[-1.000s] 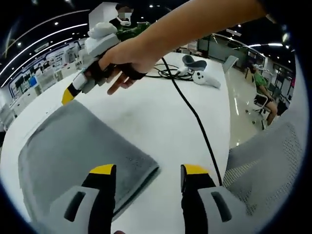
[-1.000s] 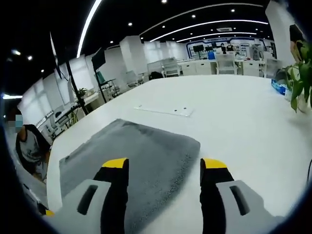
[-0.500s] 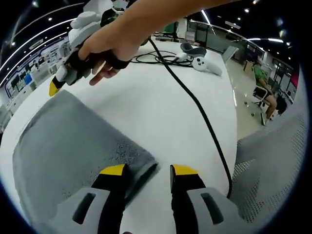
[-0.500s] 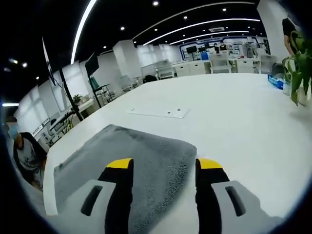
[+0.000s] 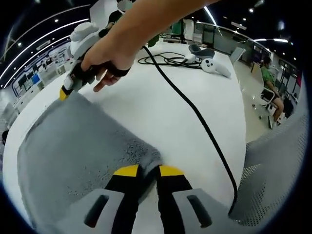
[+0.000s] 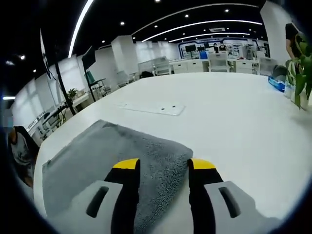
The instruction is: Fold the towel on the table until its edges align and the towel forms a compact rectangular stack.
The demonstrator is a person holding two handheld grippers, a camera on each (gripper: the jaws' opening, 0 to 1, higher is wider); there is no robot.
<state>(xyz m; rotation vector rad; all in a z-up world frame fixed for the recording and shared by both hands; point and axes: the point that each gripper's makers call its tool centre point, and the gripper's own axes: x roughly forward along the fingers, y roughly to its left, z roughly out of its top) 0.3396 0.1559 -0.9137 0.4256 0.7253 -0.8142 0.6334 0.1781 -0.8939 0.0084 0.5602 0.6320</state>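
- Grey towel (image 5: pixel 73 151) is laid flat on the white worktop (image 5: pixel 161 112), close to its near edge
- Left gripper (image 5: pixel 145 171): jaws are nearly together, pinched on a towel corner
- Right gripper (image 6: pixel 164 165): jaws are set apart astride another towel corner (image 6: pixel 178 151), not yet clamped
- Black cable (image 5: pixel 195 117) is trailed across the worktop beside the towel

My count: one grey terry towel (image 5: pixel 73 146), folded. One white tabletop (image 5: pixel 161 102). Two yellow-tipped grippers, my left (image 5: pixel 144 170) and my right (image 6: pixel 163 165). One black cable (image 5: pixel 195 117). Two white handheld controllers (image 5: pixel 212 66). One flat white plate (image 6: pixel 148 107). One green potted plant (image 6: pixel 302 68).
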